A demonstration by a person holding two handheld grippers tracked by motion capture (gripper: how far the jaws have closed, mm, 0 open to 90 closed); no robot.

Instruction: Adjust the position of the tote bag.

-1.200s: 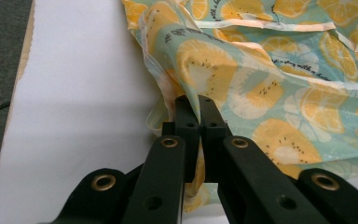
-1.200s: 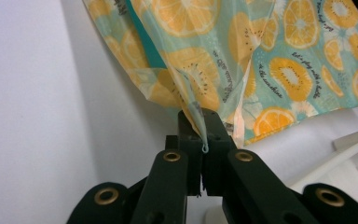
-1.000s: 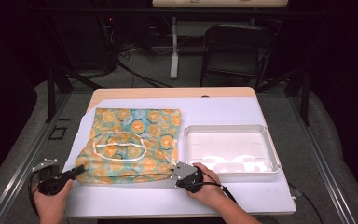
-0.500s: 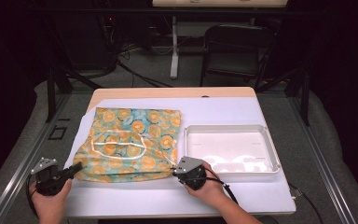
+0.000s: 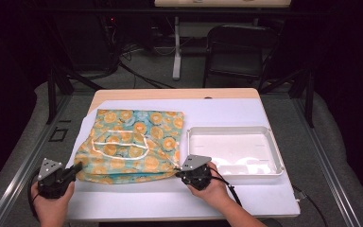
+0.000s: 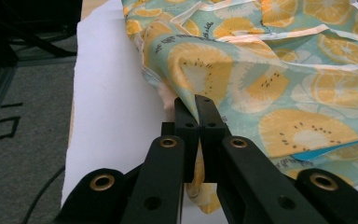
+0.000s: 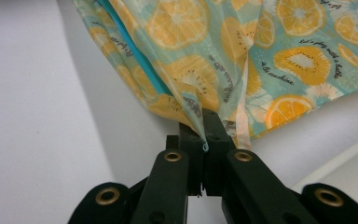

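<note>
Left gripper [image 6: 197, 105], jaws pressed together, pinches the near left corner of a fruit-print cloth [image 5: 132, 144]; right gripper [image 7: 204, 122], likewise clamped, nips the near right corner, where a pale ribbon edge hangs beside the pads. Seen from the high view, the left gripper [image 5: 77, 168] and right gripper [image 5: 179, 171] hold the cloth's near edge between them, the fabric lying mostly flat on a white sheet [image 5: 227, 113] that covers the table [image 5: 170, 93], with a white cord [image 5: 118, 146] looped across its top. Just right of the cloth sits an empty white tray [image 5: 236, 150]. Judged from this: both corners are secured, so gripping is done; folding the cloth and setting it in the tray appear not yet begun. Count: two grippers, one cloth, one cord, one tray, one sheet, one table, and one black chair [image 5: 238, 49] beyond.
</note>
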